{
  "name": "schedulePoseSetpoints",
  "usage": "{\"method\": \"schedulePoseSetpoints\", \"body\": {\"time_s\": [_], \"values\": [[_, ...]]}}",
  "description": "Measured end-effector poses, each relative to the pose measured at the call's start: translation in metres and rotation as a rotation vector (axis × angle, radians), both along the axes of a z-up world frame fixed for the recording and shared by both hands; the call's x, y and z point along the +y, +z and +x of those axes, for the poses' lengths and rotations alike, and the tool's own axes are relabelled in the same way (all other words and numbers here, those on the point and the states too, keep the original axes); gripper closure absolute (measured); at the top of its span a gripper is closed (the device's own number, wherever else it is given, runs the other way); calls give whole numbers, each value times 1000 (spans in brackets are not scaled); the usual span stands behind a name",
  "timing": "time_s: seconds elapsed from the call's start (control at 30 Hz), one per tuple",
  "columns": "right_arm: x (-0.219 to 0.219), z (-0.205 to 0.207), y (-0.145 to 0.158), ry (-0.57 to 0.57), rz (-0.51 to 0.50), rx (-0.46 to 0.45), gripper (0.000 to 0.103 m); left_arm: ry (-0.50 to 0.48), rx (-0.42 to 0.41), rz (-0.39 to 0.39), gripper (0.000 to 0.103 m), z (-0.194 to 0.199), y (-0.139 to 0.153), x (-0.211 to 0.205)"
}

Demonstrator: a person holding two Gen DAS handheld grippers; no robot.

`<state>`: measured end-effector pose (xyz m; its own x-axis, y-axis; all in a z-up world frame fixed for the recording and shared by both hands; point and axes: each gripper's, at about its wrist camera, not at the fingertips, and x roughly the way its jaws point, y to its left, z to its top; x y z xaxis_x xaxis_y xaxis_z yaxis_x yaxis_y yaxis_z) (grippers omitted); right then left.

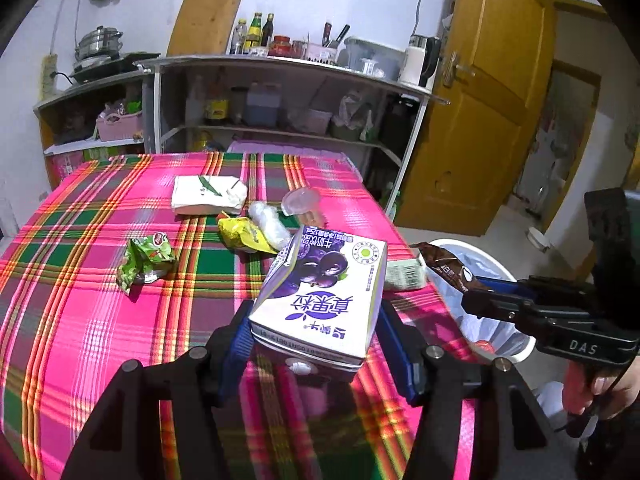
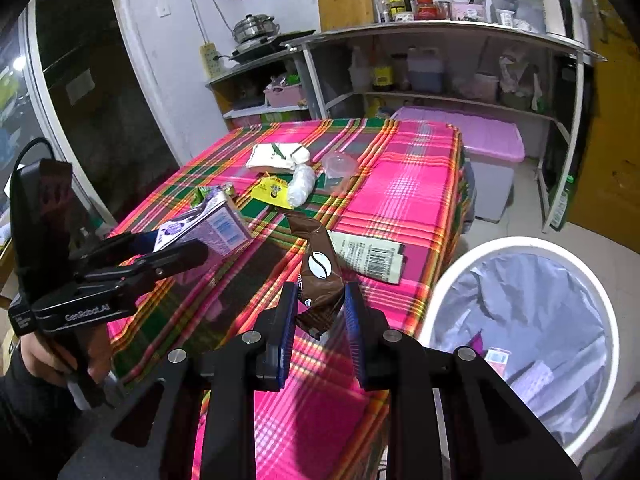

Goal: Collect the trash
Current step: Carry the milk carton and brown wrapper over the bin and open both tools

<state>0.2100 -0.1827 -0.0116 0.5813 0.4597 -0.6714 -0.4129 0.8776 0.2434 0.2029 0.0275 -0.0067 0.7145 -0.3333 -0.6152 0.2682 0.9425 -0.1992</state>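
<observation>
Left wrist view: left gripper [image 1: 316,344] clamps milk carton [image 1: 320,296] at centre; right gripper [image 2: 320,320] pinches brown wrapper [image 2: 320,280]; bin [image 2: 520,248] lower right holds few scraps; green wrapper [image 1: 146,258], yellow packet [image 1: 244,234], tissue pack [image 1: 208,194] left on table [image 1: 80,320]; roughly midway.

The purple-and-white milk carton [image 1: 320,296] is clamped upside down and tilted above the plaid table [image 1: 80,300]. The brown coffee sachet [image 2: 320,284] is pinched upright near the white-rimmed trash bin [image 2: 520,246]. A green wrapper [image 1: 146,258], yellow wrapper [image 1: 244,234] and barcode packet [image 2: 368,256] lie on the cloth.
</observation>
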Motion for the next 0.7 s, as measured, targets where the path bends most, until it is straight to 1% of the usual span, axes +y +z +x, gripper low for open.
{"method": "schedulePoseSetpoints", "body": {"time_s": [0.17, 0.4, 0.53, 0.7], "values": [[-10, -16, 10, -19, 1, -25, 78, 1, -31, -20, 43, -20, 13, -7], [-28, -33, 20, -59, 8, -54, 78, -21, -64, -33, 43, -38, 28, -25], [-44, -40, 20, -96, 15, -57, 78, -46, -73, -37, 43, -42, 33, -39], [-64, -44, 21, -145, 15, -59, 78, -78, -65, -37, 43, -39, 32, -59]]}}
